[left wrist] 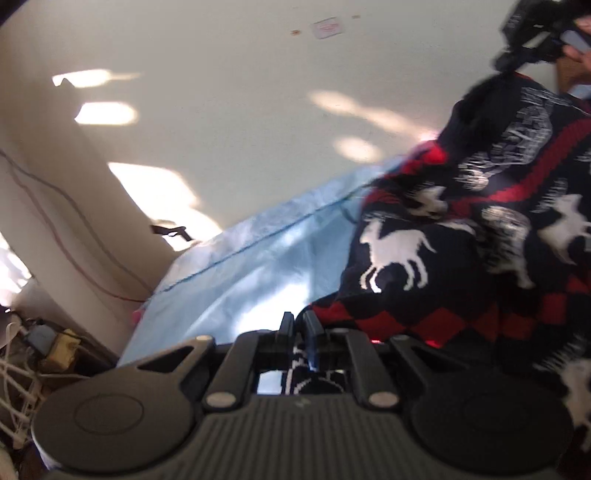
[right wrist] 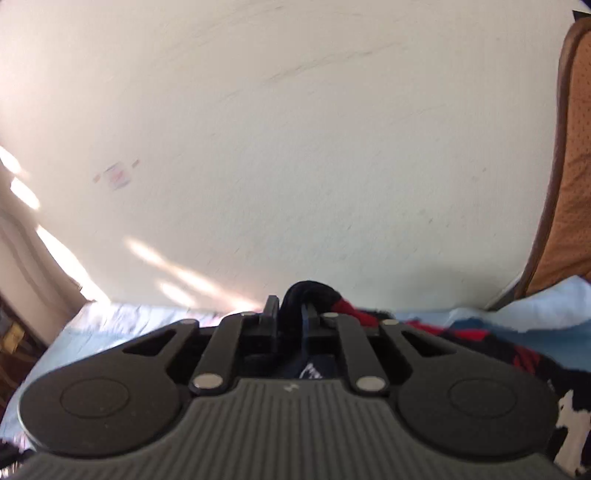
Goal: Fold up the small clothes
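The left gripper (left wrist: 300,325) was tilted upward, its 2 fingers (left wrist: 286,326) nearly together and pinching cloth (left wrist: 443,236). The right gripper (right wrist: 291,314) was also angled up, its 2 fingers (right wrist: 271,314) clamped on a bunched edge of the cloth (right wrist: 310,291). It appeared raised at upper right in the left view (left wrist: 535,33).

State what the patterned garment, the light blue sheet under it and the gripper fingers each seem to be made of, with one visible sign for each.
Garment: probably knitted yarn; stepped, pixel-like edges on the white animal motifs and a fuzzy surface.
Blue sheet: thin woven cloth, matte; soft creases and a stitched seam line.
Left gripper fingers: hard black plastic, it seems; smooth and rigid, slightly shiny. The right gripper looks alike.
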`<action>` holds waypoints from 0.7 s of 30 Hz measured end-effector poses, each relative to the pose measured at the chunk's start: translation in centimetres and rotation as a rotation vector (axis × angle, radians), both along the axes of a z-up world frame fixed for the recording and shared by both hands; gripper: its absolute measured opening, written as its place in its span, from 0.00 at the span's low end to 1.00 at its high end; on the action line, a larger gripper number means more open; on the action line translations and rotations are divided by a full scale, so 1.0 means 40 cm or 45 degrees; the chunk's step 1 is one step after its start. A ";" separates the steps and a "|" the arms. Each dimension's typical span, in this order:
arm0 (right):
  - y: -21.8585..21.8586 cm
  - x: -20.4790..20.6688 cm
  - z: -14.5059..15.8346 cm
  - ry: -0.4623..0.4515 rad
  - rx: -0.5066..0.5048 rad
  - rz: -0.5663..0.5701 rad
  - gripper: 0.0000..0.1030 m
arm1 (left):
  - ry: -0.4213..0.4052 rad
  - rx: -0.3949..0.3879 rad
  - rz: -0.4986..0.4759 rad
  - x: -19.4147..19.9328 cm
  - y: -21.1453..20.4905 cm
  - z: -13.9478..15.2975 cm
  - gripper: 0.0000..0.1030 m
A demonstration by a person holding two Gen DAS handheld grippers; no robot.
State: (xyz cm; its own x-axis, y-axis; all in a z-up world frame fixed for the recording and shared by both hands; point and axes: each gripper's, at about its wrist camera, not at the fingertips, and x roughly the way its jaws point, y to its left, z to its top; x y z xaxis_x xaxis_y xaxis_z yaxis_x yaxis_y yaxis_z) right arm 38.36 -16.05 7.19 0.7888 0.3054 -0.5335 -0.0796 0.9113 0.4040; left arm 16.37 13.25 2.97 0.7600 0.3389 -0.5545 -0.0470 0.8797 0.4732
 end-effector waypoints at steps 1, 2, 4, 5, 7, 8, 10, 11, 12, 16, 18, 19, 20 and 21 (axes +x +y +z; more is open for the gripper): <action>-0.009 0.009 -0.011 0.055 0.029 -0.030 0.32 | -0.011 -0.001 0.073 0.024 0.027 0.001 0.08; -0.012 0.000 -0.018 0.067 0.038 -0.018 0.39 | 0.001 -0.039 0.123 0.044 0.056 0.003 0.09; -0.019 -0.054 -0.028 0.068 0.011 0.058 0.40 | 0.007 -0.126 0.194 0.058 0.112 0.014 0.10; -0.028 -0.086 -0.030 0.071 0.000 0.087 0.40 | -0.005 -0.128 0.208 0.054 0.125 0.019 0.11; -0.076 -0.172 -0.031 0.048 0.003 0.134 0.40 | -0.038 -0.148 0.211 0.029 0.143 0.037 0.11; -0.106 -0.221 -0.029 0.035 -0.007 0.136 0.40 | -0.050 -0.169 0.206 0.013 0.148 0.049 0.11; -0.177 -0.322 -0.021 0.006 -0.049 0.096 0.40 | -0.069 -0.233 0.173 -0.028 0.149 0.077 0.11; -0.216 -0.374 -0.018 -0.012 -0.064 0.067 0.40 | -0.069 -0.267 0.138 -0.049 0.141 0.088 0.11; -0.249 -0.426 -0.017 -0.024 -0.070 0.038 0.40 | -0.066 -0.298 0.089 -0.076 0.126 0.097 0.11; -0.364 -0.648 -0.037 -0.060 -0.137 -0.062 0.44 | -0.035 -0.385 -0.136 -0.199 0.045 0.100 0.17; -0.377 -0.745 -0.068 -0.051 -0.199 -0.075 0.49 | -0.004 -0.406 -0.224 -0.264 0.005 0.086 0.19; -0.375 -0.781 -0.085 -0.031 -0.207 -0.058 0.52 | 0.016 -0.419 -0.256 -0.289 -0.009 0.080 0.20; -0.372 -0.815 -0.098 -0.018 -0.194 -0.026 0.52 | 0.036 -0.436 -0.277 -0.311 -0.019 0.075 0.20; -0.370 -0.855 -0.111 -0.016 -0.138 0.020 0.52 | 0.066 -0.459 -0.297 -0.337 -0.032 0.067 0.21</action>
State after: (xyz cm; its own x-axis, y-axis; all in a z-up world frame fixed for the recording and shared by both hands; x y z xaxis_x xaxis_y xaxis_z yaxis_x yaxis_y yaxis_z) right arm 4.17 -30.85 2.74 0.7910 0.2587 -0.5544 -0.0987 0.9483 0.3017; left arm 2.89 11.98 5.63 0.7616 -0.0607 -0.6452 0.1882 0.9734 0.1305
